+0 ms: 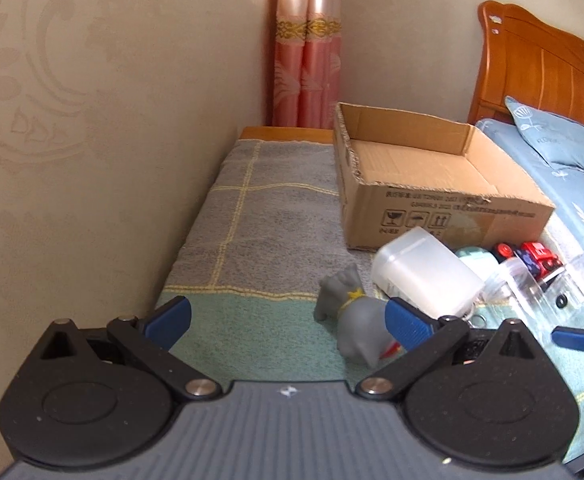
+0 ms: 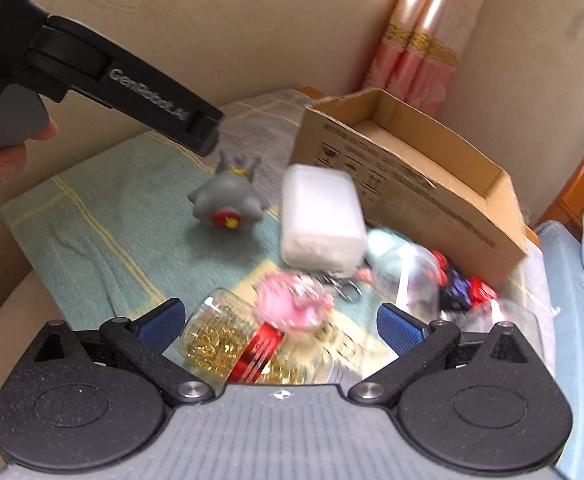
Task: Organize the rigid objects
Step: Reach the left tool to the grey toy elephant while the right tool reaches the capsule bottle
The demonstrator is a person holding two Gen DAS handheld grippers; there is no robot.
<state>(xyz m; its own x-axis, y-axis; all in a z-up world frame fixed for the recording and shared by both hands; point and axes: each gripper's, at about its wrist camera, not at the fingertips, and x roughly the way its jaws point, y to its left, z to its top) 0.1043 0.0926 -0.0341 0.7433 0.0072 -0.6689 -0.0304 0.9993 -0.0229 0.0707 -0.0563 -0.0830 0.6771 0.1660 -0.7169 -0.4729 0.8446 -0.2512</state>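
An open, empty cardboard box (image 1: pixel 420 168) stands on a towel-covered surface; it also shows in the right wrist view (image 2: pixel 424 184). In front of it lie a grey toy animal (image 1: pixel 352 312) (image 2: pixel 228 196), a white plastic container (image 1: pixel 424 276) (image 2: pixel 320 220), a red toy car (image 1: pixel 536 260), clear plastic pieces (image 1: pixel 540 284), a jar of gold clips (image 2: pixel 228 340) and a pink item (image 2: pixel 292 300). My left gripper (image 1: pixel 288 320) is open, its right finger beside the grey toy. My right gripper (image 2: pixel 280 324) is open over the jar and pink item.
A wall runs along the left. A pink curtain (image 1: pixel 308 48) hangs behind. A bed with blue bedding (image 1: pixel 564 184) and a wooden headboard (image 1: pixel 540 60) lies to the right. The grey-green towel (image 1: pixel 260 216) covers the surface.
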